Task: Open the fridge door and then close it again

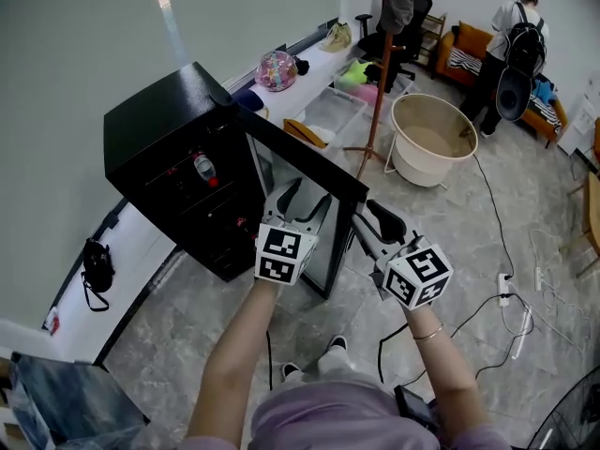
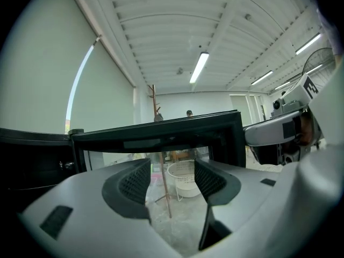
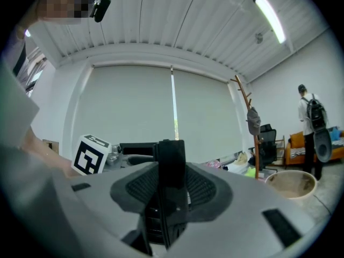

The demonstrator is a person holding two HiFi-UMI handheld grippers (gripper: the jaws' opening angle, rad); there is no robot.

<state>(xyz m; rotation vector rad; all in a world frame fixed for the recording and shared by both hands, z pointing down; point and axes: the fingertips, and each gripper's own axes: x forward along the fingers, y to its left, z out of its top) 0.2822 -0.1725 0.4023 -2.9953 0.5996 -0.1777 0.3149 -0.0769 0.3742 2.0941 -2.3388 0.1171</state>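
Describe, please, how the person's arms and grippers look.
The left gripper and right gripper have pale grey bodies, black textured jaws, and white cubes with black square markers. The person wears a lilac top, forearms uncovered, and a thin right-wrist bracelet.

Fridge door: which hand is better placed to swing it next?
Right, probably. The right gripper is clamped on the edge of the fridge door; the left gripper stands open with nothing between its jaws.

The fridge point(image 1: 164, 134) is a small black cabinet standing by the pale wall. Its door point(image 1: 302, 156), a glass pane in a black frame, is upright and swung wide open. Its free edge points away from the cabinet, leaving the dark interior exposed.
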